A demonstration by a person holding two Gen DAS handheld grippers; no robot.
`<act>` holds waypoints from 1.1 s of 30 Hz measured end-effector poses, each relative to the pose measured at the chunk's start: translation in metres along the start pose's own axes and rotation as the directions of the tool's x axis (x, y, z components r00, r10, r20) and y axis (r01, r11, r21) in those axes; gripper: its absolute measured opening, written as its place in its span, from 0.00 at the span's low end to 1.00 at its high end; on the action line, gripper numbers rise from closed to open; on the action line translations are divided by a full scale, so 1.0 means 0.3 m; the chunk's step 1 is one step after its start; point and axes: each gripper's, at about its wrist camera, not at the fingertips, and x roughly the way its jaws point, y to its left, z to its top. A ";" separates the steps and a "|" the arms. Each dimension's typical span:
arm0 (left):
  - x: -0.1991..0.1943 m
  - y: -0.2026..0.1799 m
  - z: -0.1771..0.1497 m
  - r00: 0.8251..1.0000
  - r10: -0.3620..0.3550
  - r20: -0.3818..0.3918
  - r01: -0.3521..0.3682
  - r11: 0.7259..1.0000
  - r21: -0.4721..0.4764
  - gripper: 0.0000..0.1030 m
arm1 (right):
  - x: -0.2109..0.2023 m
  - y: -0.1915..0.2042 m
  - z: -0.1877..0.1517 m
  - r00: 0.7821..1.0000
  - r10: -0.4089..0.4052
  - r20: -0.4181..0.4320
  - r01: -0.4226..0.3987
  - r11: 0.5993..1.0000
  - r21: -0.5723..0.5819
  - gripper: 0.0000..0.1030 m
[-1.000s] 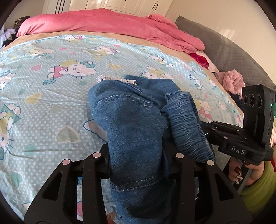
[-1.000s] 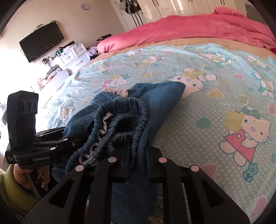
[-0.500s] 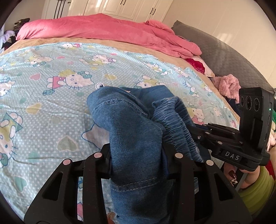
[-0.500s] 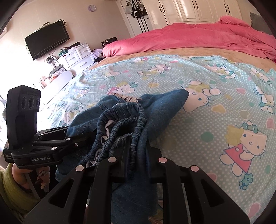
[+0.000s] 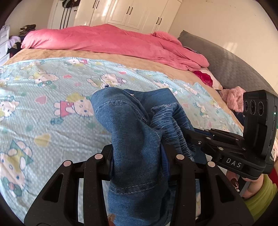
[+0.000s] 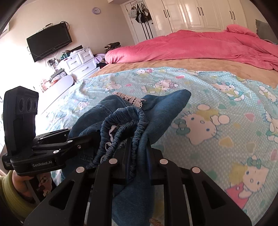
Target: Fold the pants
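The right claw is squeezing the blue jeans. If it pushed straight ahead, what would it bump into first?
Probably the bedsheet. The right claw grips the jeans and points downward toward the bed, so the bunched denim would touch first. Depth is hard to judge.

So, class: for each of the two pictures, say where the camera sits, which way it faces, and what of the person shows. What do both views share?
Left wrist view: sits on the left gripper, faces over the bed toward the pink duvet; shows the right gripper and a hand.
Right wrist view: sits on the right gripper, faces across the cartoon sheet toward the wardrobes; shows the left gripper.
Shared: the jeans, gripped by both.
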 end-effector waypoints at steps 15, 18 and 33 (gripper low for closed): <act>0.065 0.040 0.067 0.999 0.028 0.021 -0.028 0.999 -0.017 0.31 | 0.106 -0.012 0.074 0.999 -0.052 0.013 0.052 0.999 -0.015 0.14; 0.074 0.048 0.070 0.999 0.030 0.029 -0.030 0.999 -0.021 0.31 | 0.116 -0.009 0.076 0.998 -0.060 0.018 0.061 0.998 -0.022 0.14; 0.139 0.117 0.029 0.996 0.090 -0.028 -0.091 0.995 -0.046 0.55 | 0.176 -0.122 0.019 0.980 -0.181 -0.081 0.187 0.981 0.062 0.47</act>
